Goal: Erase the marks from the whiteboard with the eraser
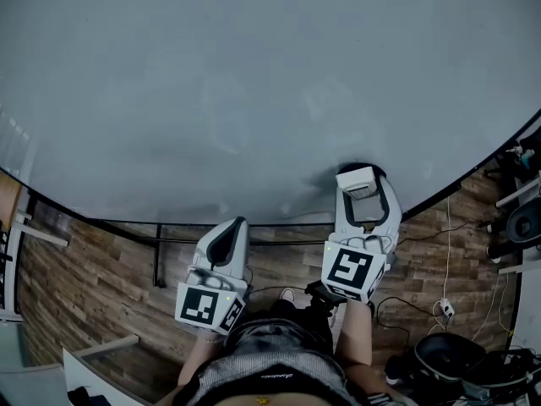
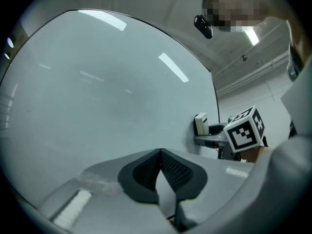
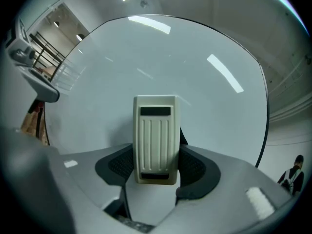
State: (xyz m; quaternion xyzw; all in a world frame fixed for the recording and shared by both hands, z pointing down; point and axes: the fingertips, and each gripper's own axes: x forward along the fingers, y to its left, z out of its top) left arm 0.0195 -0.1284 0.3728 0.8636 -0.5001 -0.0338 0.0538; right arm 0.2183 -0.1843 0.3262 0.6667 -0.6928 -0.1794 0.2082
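Right gripper view | right gripper (image 3: 156,165) clamps cream ribbed eraser (image 3: 155,130) against whiteboard (image 3: 195,82) | left gripper (image 2: 160,167) closed, empty

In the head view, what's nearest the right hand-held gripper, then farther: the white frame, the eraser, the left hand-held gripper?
1. Eraser, in its jaws.
2. Left hand-held gripper, beside it.
3. White frame, far left.

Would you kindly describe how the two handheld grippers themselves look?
The left gripper and right gripper are alike: light grey moulded shells, black mesh-textured pads lining the jaws, and a white cube with black square markers at the rear.
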